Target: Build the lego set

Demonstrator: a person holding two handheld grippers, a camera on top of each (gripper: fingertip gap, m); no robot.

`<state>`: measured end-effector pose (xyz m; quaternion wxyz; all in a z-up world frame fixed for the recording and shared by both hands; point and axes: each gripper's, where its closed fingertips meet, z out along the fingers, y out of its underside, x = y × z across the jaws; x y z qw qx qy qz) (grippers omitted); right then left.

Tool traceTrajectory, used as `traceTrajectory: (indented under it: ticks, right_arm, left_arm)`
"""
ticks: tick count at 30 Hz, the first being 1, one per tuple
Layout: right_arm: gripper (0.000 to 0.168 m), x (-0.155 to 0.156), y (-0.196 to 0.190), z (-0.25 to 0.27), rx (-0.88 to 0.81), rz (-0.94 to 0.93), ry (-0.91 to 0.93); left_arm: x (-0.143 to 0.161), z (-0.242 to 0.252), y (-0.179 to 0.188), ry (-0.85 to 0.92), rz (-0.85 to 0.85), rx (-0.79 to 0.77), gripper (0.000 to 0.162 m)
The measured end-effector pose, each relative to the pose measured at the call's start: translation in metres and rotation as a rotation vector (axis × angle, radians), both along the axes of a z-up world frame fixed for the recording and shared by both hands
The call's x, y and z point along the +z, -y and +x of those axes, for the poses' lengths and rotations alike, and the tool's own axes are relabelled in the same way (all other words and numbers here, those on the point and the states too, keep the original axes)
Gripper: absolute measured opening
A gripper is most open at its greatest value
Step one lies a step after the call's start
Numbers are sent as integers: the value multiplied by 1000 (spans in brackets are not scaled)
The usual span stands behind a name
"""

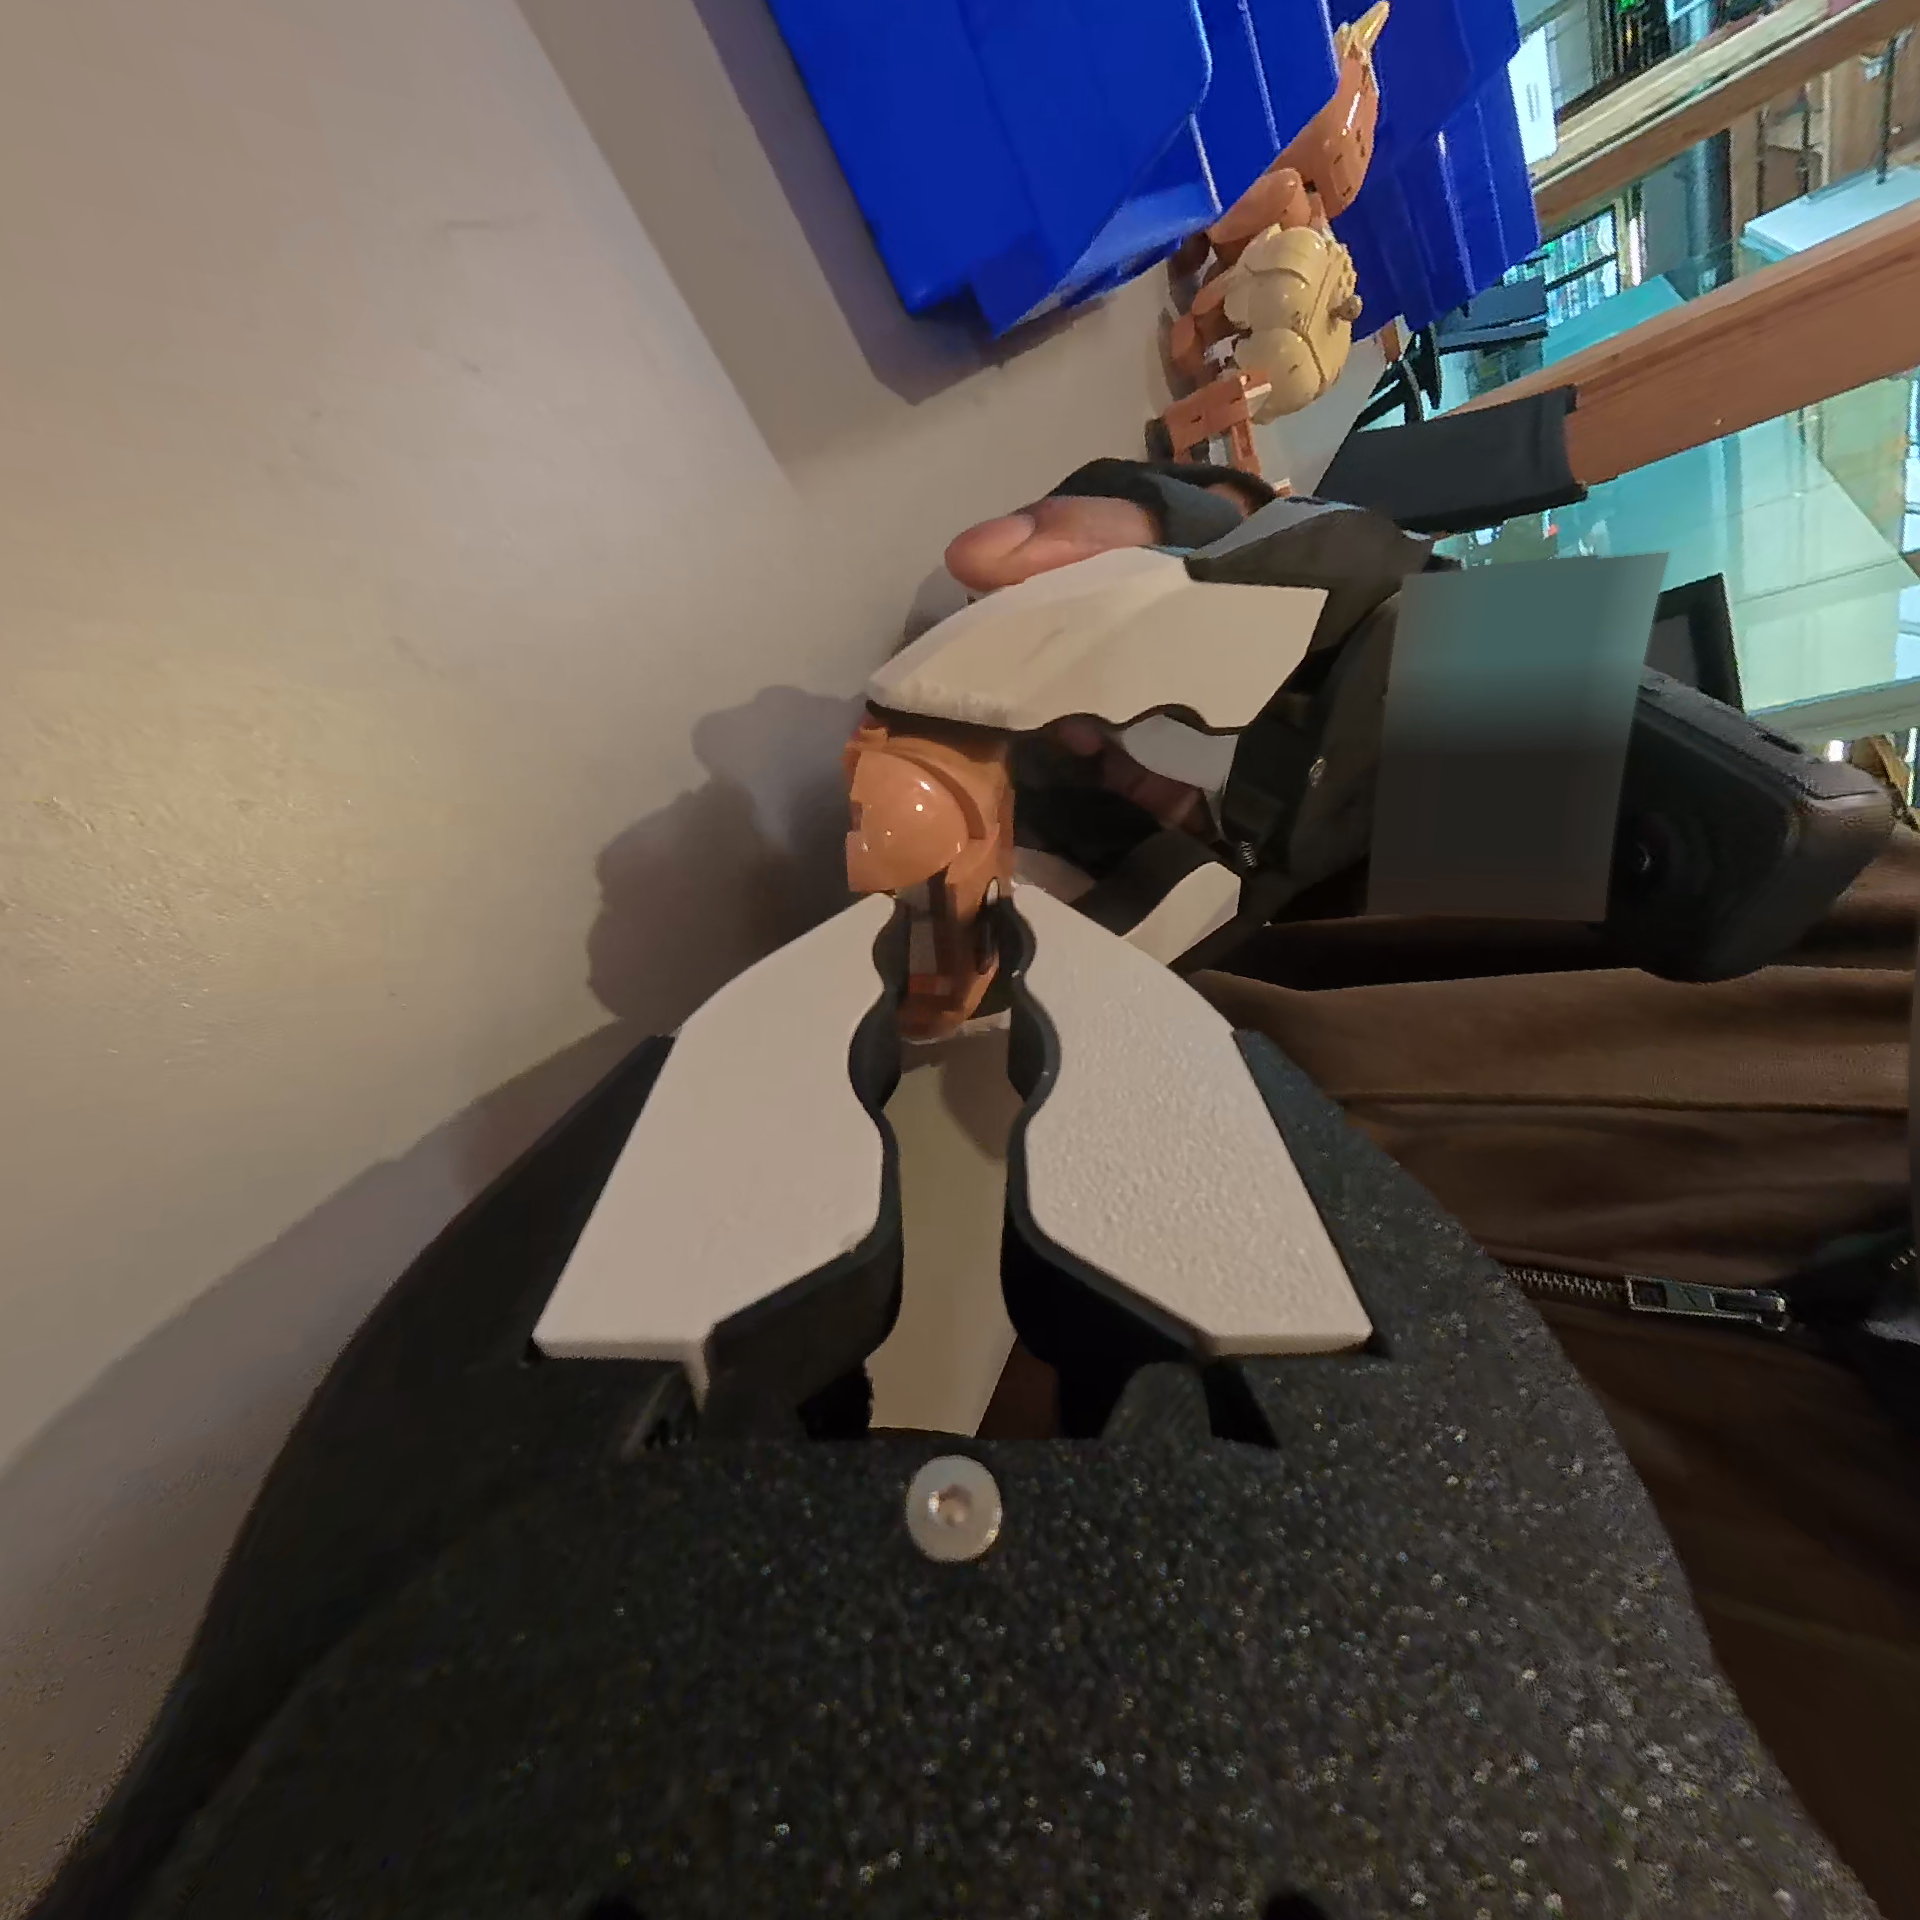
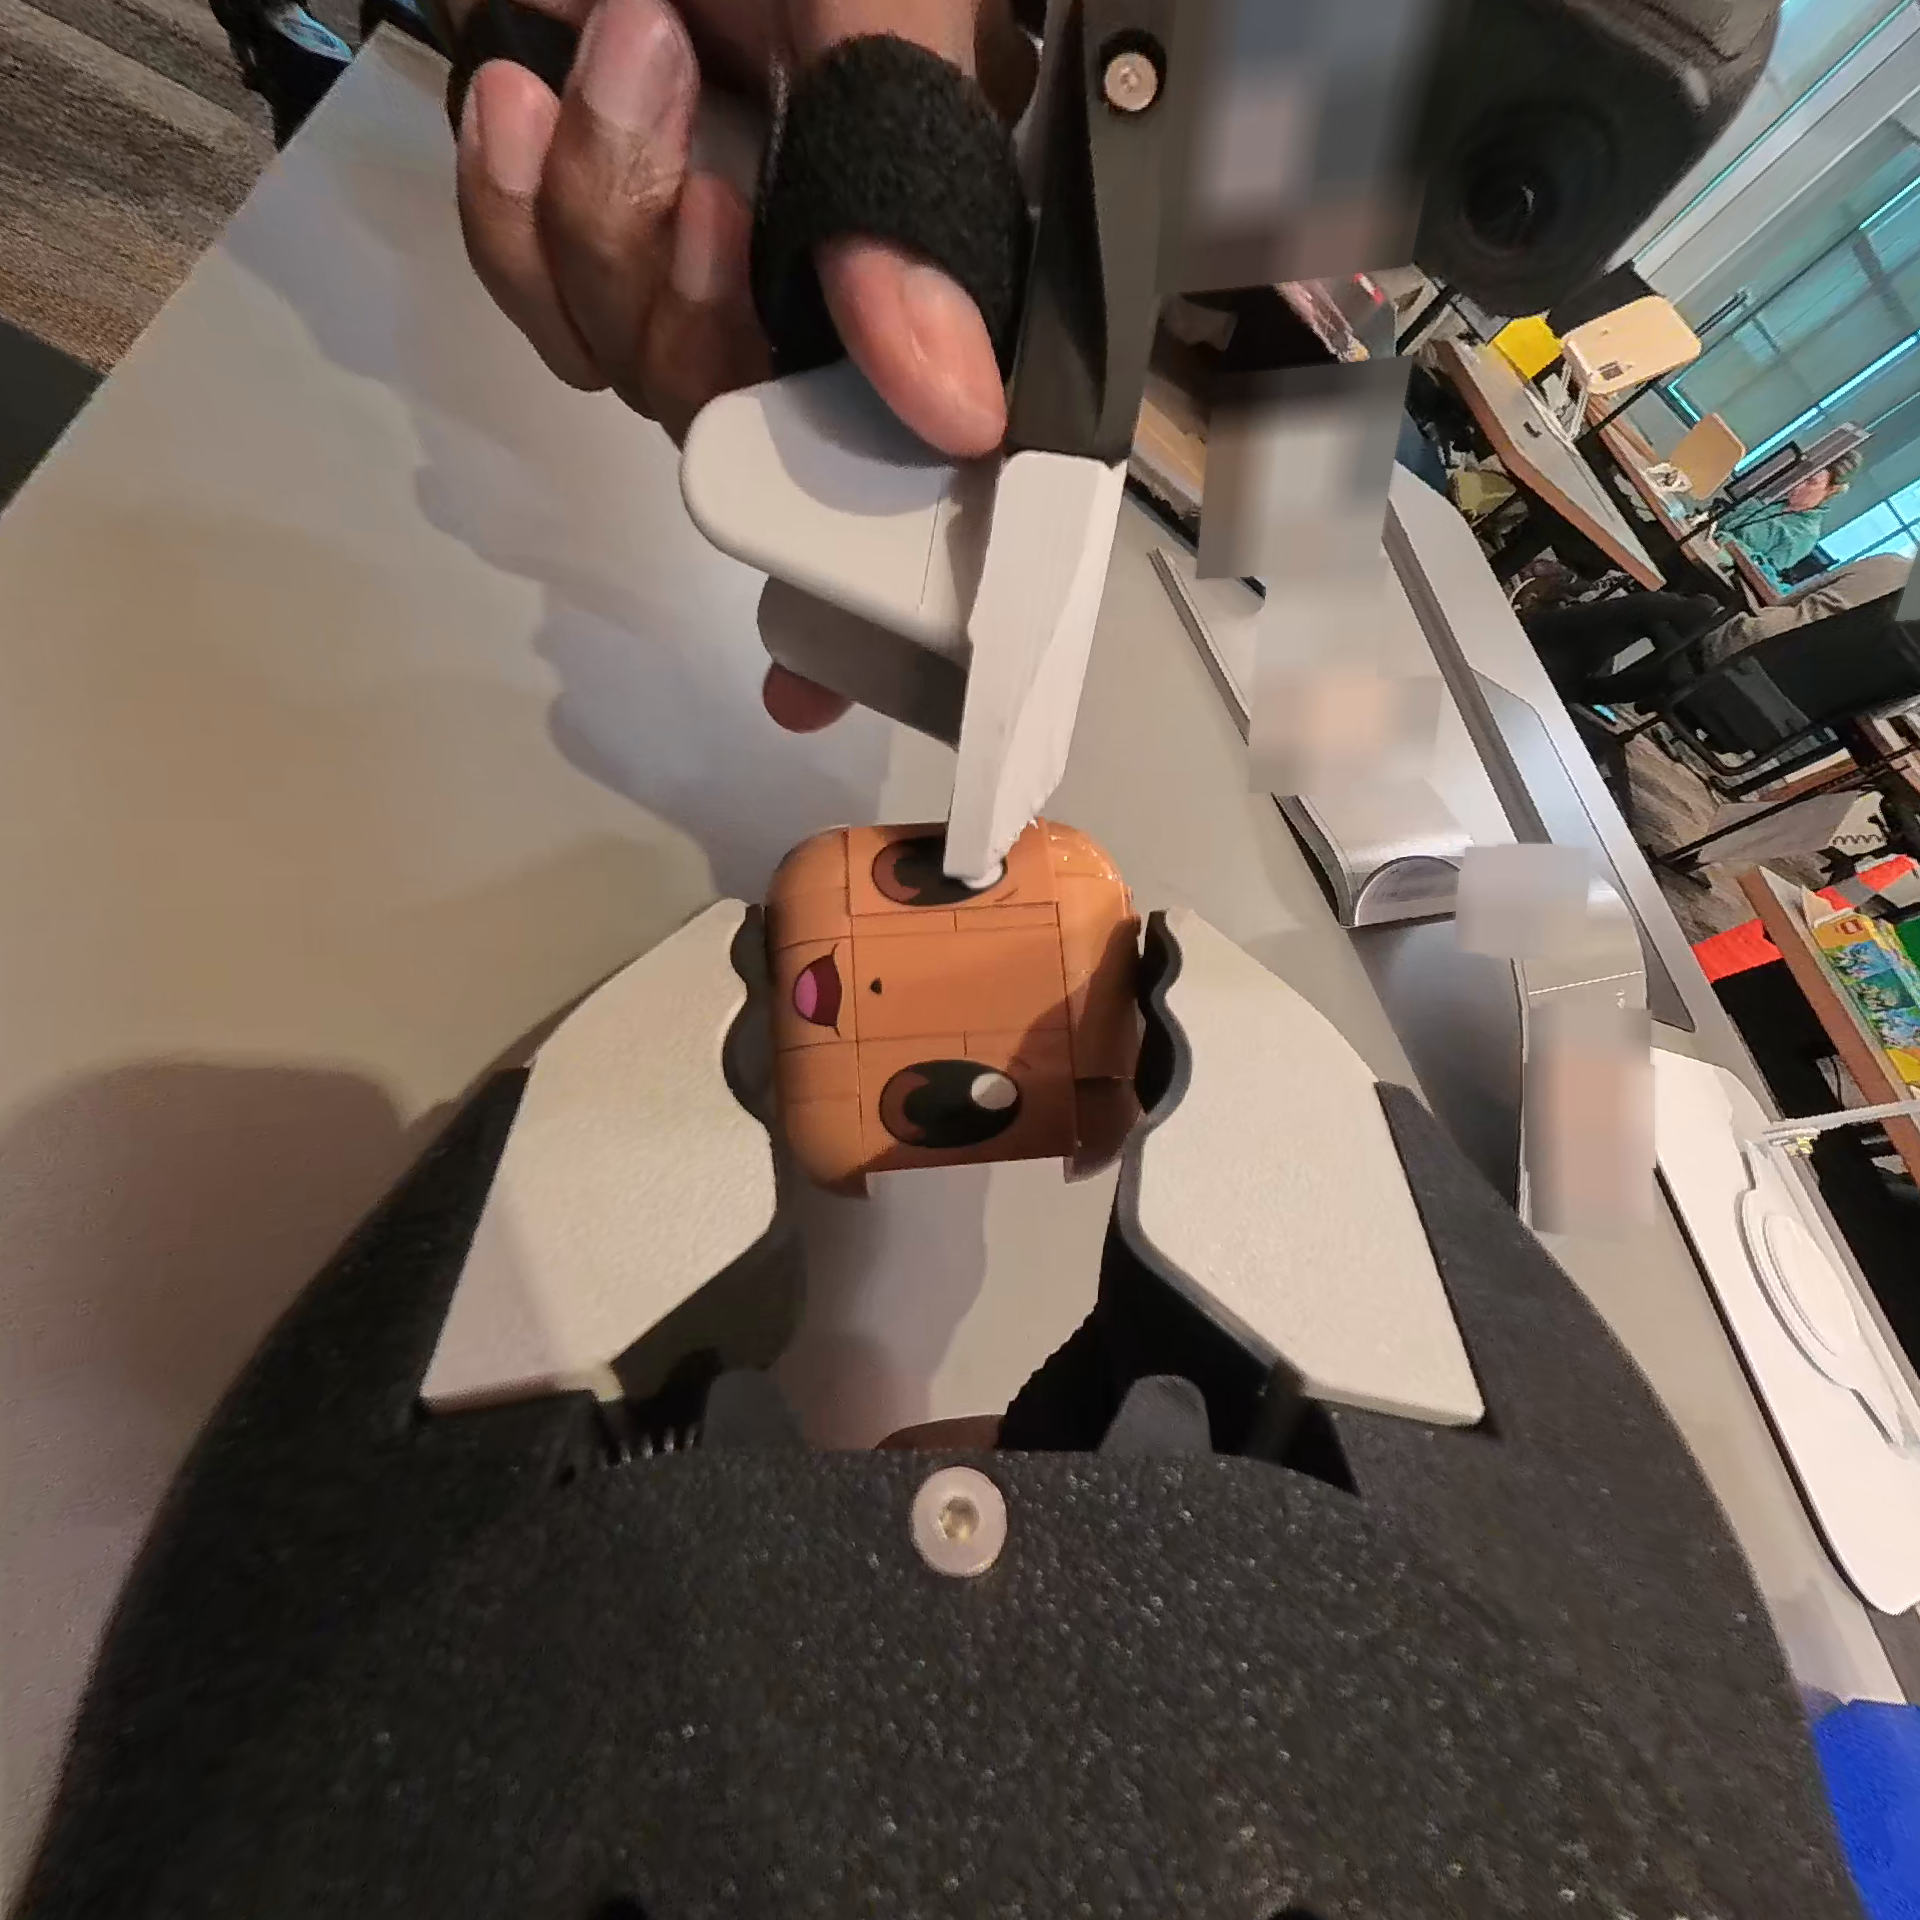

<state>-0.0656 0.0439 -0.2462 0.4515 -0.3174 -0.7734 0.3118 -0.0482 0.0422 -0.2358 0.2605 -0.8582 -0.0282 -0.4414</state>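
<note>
Clearly the left gripper [image 1: 951, 940] jaws clamp the head's [image 1: 920, 821] underside, while beyond it the right gripper [image 2: 951, 1029] jaws clamp its sides above the bench [image 2: 312, 623]; uneven squeezing could, I judge, split bricks.

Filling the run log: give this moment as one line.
stage: assembling | right gripper: shut on tan lego head | left gripper: shut on head's far side | body model: on table, apart

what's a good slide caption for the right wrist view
Right gripper clamps a tan brick-built head by its sides while the left gripper touches its top edge.
</note>
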Motion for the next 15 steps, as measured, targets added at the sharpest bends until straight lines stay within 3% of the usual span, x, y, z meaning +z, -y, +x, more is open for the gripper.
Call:
traceTrajectory:
  ticks: [15]
  right_arm:
    - [67, -2, 5, 1, 23, -19, 9]
  left_arm:
    - [-8, 0, -1, 97, -3, 68, 17]
